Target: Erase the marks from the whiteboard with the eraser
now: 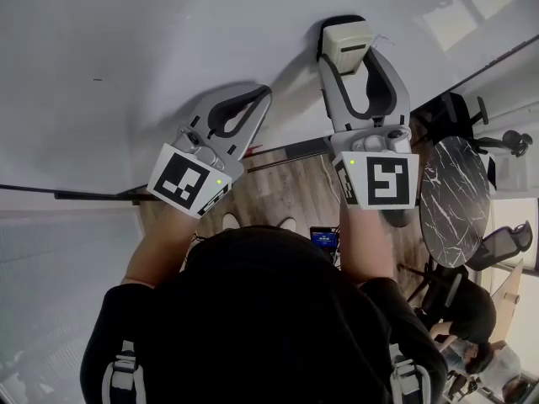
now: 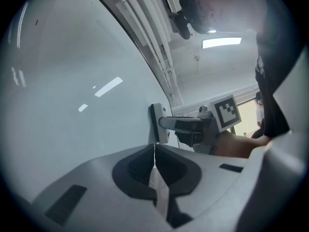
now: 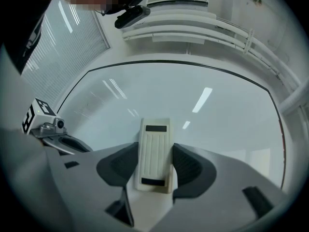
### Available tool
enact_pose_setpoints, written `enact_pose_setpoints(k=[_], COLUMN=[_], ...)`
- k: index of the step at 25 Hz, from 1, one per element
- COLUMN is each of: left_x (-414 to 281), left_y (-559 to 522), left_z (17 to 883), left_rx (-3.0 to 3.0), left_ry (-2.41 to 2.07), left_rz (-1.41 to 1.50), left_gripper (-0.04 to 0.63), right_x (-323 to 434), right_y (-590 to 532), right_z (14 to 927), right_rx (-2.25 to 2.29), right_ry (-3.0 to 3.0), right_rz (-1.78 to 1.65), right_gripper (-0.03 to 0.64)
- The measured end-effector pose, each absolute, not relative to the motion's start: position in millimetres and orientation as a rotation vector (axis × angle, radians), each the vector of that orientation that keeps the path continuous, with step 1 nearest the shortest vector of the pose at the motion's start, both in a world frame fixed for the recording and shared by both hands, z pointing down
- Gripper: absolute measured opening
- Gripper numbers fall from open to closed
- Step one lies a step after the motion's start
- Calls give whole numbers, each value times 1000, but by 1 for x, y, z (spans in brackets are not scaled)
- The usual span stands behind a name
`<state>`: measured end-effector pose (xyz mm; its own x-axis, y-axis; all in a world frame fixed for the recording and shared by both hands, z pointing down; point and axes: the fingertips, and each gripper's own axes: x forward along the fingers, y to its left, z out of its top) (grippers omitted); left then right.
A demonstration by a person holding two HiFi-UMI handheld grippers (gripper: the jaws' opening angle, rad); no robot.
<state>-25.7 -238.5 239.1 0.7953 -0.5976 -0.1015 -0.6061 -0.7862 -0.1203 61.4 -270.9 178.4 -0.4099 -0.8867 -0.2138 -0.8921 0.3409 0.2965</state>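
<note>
The right gripper [image 3: 155,164] has its grey jaws closed on a cream ribbed rectangular plastic eraser [image 3: 155,149], one dark pad against each long side. The eraser stands upright at 6 o'clock, with a black strip near each end. Behind it a glossy white dark-edged whiteboard [image 3: 203,110] fills the centre, streaked with light reflections. At 9 o'clock the left gripper [image 3: 72,143] reaches toward the board, its square-marker cube [image 3: 36,114] outermost. Pale slatted window blinds [image 3: 72,42] show at 10 o'clock.
</note>
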Motion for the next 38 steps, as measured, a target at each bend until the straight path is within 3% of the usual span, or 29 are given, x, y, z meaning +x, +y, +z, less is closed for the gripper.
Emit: enact_pose_setpoints(k=[26, 38], left_x=[-6, -17], left_y=[-247, -230], left_z=[264, 254], left_rx=[-2867, -2819], left_ry=[938, 960], left_rz=[52, 25], left_gripper=[8, 8], right_x=[204, 181], right_y=[-313, -275], right_z=[218, 210], right_rx=[-1933, -1877], right_ry=[2350, 2433], right_rz=[283, 305], right_gripper=[222, 222])
